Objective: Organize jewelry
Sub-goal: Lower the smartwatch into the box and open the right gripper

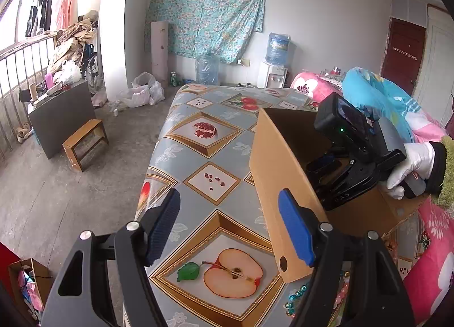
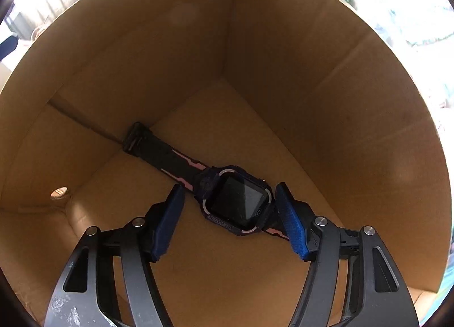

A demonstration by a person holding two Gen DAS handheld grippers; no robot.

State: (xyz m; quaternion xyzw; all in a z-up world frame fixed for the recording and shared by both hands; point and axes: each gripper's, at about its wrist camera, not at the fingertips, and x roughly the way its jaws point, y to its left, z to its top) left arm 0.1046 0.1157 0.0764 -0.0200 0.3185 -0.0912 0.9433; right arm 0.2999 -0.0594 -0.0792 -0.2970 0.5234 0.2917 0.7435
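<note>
A black smartwatch [image 2: 237, 202] with a pink-striped strap lies flat on the floor of a brown cardboard box [image 2: 312, 85]. My right gripper [image 2: 229, 219] is inside the box, open, its blue pads either side of the watch face and just above it. In the left wrist view the box [image 1: 272, 173] stands on the table's right side with the right gripper's body [image 1: 357, 151] reaching into it. My left gripper [image 1: 229, 230] is open and empty, over the table beside the box's near corner. Beaded jewelry [image 1: 295, 297] in teal and pink lies by the box's near corner, partly hidden.
The table [image 1: 204, 156] has a fruit-pattern cover. A bed with pink and blue bedding [image 1: 377, 94] lies to the right. A low wooden stool [image 1: 85, 144], a grey cabinet [image 1: 61, 117] and water jugs [image 1: 208, 68] stand on the floor to the left and beyond.
</note>
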